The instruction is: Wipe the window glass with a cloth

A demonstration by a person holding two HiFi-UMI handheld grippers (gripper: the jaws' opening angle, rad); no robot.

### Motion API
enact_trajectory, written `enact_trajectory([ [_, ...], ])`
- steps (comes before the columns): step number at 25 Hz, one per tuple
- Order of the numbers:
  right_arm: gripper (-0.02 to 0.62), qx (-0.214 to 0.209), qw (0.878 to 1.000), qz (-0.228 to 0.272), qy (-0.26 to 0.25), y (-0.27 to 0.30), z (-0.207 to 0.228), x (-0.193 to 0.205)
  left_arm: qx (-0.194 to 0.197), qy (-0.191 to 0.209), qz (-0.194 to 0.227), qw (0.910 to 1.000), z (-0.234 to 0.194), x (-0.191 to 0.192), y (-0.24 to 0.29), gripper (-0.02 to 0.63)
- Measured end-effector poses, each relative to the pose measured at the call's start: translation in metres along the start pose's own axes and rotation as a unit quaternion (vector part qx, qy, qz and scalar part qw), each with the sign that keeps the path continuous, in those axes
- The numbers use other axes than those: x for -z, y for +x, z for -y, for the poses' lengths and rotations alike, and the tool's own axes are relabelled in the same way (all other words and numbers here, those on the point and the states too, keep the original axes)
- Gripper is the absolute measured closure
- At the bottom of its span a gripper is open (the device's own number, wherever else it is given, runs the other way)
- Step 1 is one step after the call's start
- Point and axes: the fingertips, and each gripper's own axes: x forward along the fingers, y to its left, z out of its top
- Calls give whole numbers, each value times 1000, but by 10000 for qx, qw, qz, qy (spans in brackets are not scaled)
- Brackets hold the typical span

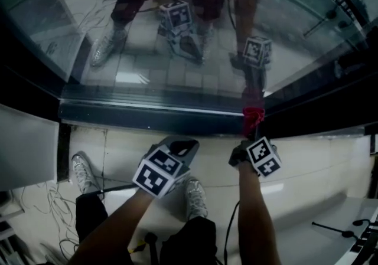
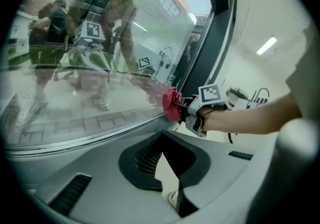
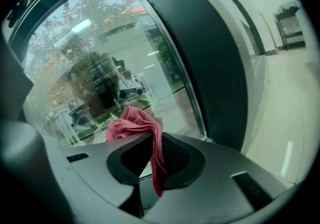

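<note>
right gripper clamped tight on red cloth, bunched end against window glass at bottom edge near dark frame; left gripper jaws closed, empty

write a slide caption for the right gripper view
Right gripper pinching a bunched red cloth at the window glass, beside the dark frame.

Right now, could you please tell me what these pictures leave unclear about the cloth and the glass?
1. Whether the red cloth touches the window glass: in the right gripper view the bunched cloth hides its own far side; in the head view it is too small.
2. Streaks or dirt on the glass: in every view, reflections cover it.
3. Tips of the right claw: in the head view, hidden by the cloth.
</note>
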Motion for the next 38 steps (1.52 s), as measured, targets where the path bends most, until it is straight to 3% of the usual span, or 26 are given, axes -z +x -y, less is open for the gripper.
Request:
enact_trajectory([
  [8,541,683,9949,340,666,-1,59,-15,68,-10,-216,9997,6,13,11,603],
  [13,541,1368,9809,686,1199,-15,89,-10,74,-48,-284,9996,7,18,12,603],
  [19,541,1798,9606,712,1997,-13,114,8,-10,-36,-247,9997,5,12,10,603],
  [23,541,1332,9834,104,1224,9,88,14,-61,-83,-245,9996,0,11,8,603],
  [26,541,911,9924,-221,800,22,69,17,-93,-62,-281,9995,-4,13,5,603],
  [30,541,611,9958,-565,371,26,59,27,-195,-101,-318,9993,-11,15,1,603],
  [38,541,-146,9935,-1130,70,28,9,59,-371,-149,-259,9989,-24,14,-17,603],
])
